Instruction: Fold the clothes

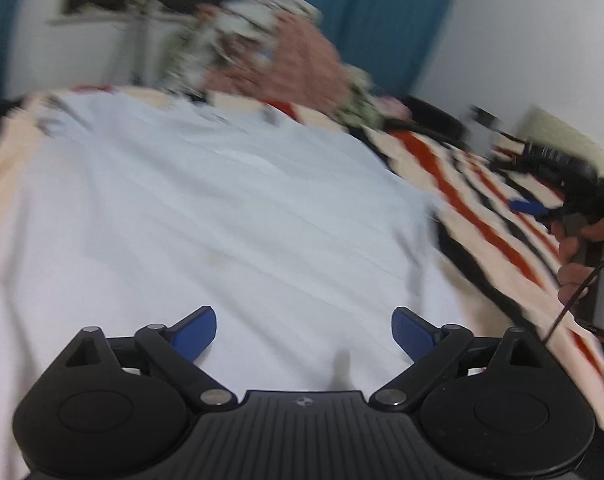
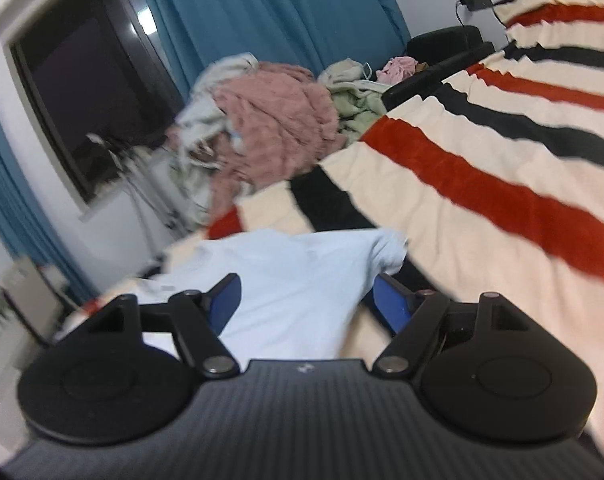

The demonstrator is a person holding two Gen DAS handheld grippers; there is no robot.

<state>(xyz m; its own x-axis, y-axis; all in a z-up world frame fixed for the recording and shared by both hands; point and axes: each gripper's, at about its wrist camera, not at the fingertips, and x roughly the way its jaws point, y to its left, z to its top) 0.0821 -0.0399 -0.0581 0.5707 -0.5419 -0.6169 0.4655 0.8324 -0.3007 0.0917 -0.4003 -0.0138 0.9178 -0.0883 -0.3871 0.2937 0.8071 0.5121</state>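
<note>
One pale blue shirt (image 1: 222,208) lies flat on the bed's striped blanket (image 2: 501,168). No writing is legible. Left gripper (image 1: 303,332) hovers over it, jaws apart and empty; right gripper (image 2: 305,300) likewise, jaws apart. One clothes pile (image 2: 270,120) sits beyond.

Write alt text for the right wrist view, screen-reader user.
The right gripper hangs open with nothing between its blue pads, above a pale blue garment spread on a bed. The bed is covered by a cream blanket with red and black stripes. Behind it sit a heap of pink and green laundry, teal curtains and a dark window.
</note>
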